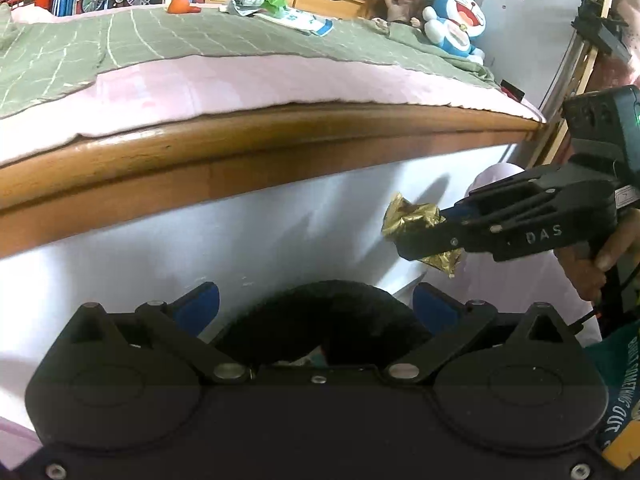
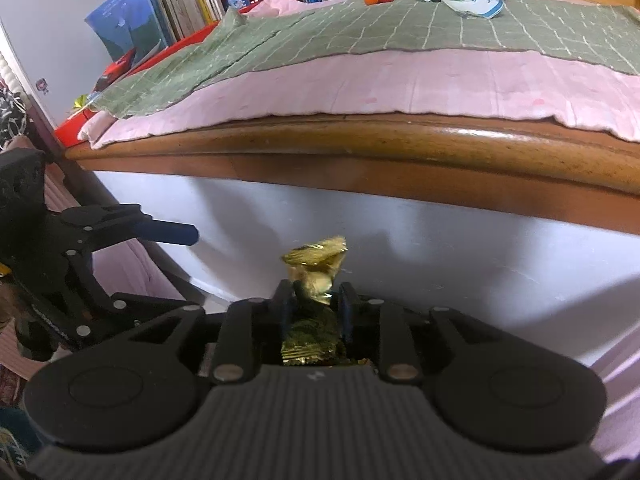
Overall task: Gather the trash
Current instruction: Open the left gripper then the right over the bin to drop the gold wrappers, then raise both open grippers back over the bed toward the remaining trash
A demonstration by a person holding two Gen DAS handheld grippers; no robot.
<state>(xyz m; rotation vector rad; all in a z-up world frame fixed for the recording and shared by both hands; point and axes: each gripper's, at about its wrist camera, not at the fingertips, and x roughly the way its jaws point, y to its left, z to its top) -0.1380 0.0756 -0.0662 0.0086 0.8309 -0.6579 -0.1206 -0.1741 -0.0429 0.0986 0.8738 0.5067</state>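
Sitting between right gripper (image 2: 313,307) fingers: gold wrapper (image 2: 316,264)

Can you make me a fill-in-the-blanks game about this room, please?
The crumpled wrapper inside the right gripper is ___ coloured. The blue plush toy sits next to a ___. The checked blanket on the bed is ___. Missing words: gold, doll, green.
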